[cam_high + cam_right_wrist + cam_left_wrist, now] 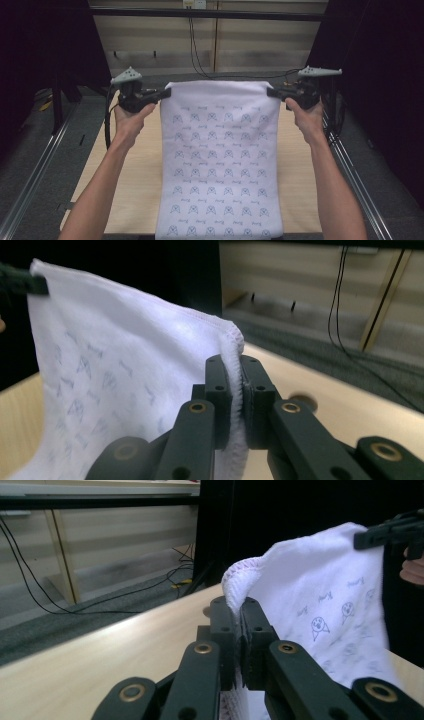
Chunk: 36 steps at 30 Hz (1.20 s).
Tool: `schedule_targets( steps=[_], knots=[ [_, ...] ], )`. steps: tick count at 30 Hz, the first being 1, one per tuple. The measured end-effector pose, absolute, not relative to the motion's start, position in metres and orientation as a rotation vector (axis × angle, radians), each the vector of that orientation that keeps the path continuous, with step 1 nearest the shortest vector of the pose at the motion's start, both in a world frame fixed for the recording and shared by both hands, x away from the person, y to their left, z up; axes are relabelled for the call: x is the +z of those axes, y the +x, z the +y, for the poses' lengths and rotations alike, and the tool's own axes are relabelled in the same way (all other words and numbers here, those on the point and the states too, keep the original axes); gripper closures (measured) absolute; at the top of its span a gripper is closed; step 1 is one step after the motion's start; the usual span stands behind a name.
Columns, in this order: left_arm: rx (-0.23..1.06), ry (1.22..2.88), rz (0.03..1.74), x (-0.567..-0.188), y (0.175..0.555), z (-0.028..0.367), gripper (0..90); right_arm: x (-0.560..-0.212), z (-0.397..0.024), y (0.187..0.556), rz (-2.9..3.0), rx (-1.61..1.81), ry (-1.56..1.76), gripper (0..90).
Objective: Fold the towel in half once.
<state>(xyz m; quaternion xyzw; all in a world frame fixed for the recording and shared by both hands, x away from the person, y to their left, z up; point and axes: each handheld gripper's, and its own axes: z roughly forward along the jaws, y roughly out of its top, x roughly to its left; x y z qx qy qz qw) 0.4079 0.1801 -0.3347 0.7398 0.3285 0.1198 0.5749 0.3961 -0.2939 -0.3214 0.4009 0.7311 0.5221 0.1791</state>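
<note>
Cloth (220,160) (white, small printed figures) hangs stretched over the table (135,190); left gripper (167,93) and right gripper (270,92) each pinch an upper corner, seemingly tight.

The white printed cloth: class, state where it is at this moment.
In the high view the white printed cloth hangs mid-frame over the pale wooden table, its top corners clamped by the left tongs and right tongs.

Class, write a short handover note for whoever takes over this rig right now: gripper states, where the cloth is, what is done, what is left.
Left gripper: shut on the white printed cloth at its top left corner.
Right gripper: shut on the top right corner.
Cloth: held up by its top edge, stretched between both grippers, hanging over the wooden table.
Done: both corners gripped, cloth raised and spread.
Left: probably lay it flat or fold it; keep both grips even.
</note>
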Motion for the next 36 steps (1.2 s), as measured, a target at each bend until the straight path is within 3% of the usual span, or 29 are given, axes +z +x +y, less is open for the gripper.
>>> schedule_targets(
  steps=[10,22,29,36],
  knots=[
    [0.150,1.871,0.699,-0.399,0.323,0.196,87.2,-0.384,-0.298,0.302,2.181,1.463,1.161,85.9],
    [-0.043,1.962,0.763,-0.462,0.233,0.212,87.2,-0.444,-0.287,0.204,2.449,1.369,1.155,86.2],
    [-0.096,2.135,0.765,-0.487,0.227,0.197,87.2,-0.476,-0.273,0.184,2.619,1.169,1.187,86.1],
    [-0.054,2.186,0.811,-0.496,0.244,0.193,87.2,-0.492,-0.269,0.202,2.663,1.124,1.234,86.4]
  ],
)
